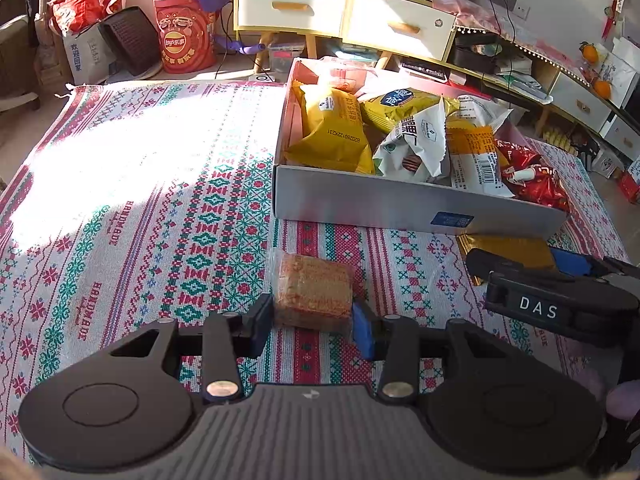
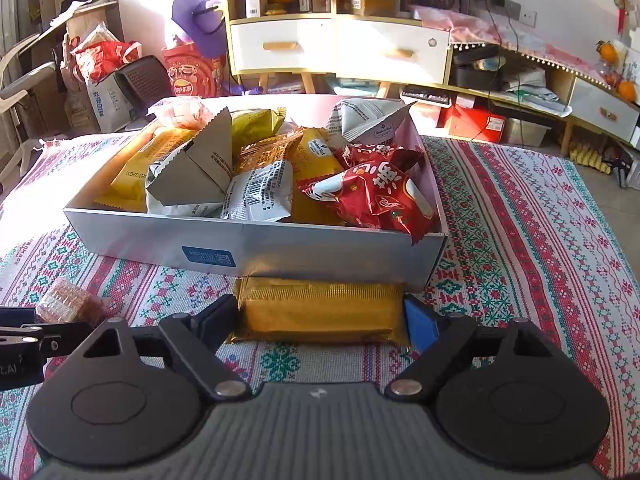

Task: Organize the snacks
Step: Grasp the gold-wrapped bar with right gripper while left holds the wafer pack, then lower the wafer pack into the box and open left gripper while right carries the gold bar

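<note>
My left gripper [image 1: 312, 316] is shut on a clear-wrapped orange-brown cracker block [image 1: 316, 288] that lies on the patterned cloth in front of the box. That block also shows at the left edge of the right wrist view [image 2: 68, 300]. My right gripper [image 2: 320, 316] spans a gold foil packet [image 2: 320, 312] lengthwise, its pads touching both ends; the packet lies against the box's front wall. In the left wrist view, the right gripper [image 1: 524, 264] sits over the gold foil packet [image 1: 508, 250]. The open white cardboard box [image 2: 280, 248] holds several yellow, white and red snack bags.
The woven red, green and white cloth [image 1: 140, 200] covers the surface, brightly sunlit on the left. Beyond it stand a white-drawer cabinet [image 2: 332, 48], a low shelf unit [image 2: 520, 80] to the right, and bags and a red snack bucket [image 1: 184, 36] on the floor at left.
</note>
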`<move>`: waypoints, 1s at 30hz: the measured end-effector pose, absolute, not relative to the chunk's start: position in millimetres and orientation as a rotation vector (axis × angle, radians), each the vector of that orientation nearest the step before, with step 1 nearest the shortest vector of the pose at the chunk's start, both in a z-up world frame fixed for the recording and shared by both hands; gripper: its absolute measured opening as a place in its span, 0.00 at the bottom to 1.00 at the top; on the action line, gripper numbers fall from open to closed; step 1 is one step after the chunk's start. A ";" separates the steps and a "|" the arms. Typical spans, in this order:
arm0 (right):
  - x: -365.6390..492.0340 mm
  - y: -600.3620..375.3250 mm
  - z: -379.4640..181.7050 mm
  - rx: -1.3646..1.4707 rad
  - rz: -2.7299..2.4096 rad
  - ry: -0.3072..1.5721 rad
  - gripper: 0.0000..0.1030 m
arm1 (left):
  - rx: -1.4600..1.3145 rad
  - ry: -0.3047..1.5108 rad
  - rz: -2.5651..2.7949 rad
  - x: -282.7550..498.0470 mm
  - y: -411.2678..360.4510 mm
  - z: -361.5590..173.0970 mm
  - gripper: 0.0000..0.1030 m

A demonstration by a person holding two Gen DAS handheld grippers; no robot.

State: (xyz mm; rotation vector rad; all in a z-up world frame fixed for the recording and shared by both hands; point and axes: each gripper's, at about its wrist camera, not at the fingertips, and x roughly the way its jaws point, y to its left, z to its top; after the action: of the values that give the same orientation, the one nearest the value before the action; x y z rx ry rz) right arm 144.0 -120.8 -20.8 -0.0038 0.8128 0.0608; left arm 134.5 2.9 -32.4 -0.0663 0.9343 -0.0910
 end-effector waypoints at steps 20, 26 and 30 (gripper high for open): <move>123.6 -137.4 -6.0 0.056 0.111 0.918 0.76 | -0.078 0.953 -0.127 123.6 13.0 -25.9 0.47; 116.1 -143.5 4.6 0.088 0.126 0.923 0.76 | -0.085 0.949 -0.149 120.9 13.4 -17.3 0.47; 113.2 -144.0 13.0 0.096 0.134 0.921 0.76 | -0.097 0.941 -0.161 118.2 15.3 -9.7 0.47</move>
State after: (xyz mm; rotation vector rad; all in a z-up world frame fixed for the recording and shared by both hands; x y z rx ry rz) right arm 113.2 -144.0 13.0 0.0958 0.9206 0.1338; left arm 118.2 15.3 -9.7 -0.0965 0.9410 -0.1615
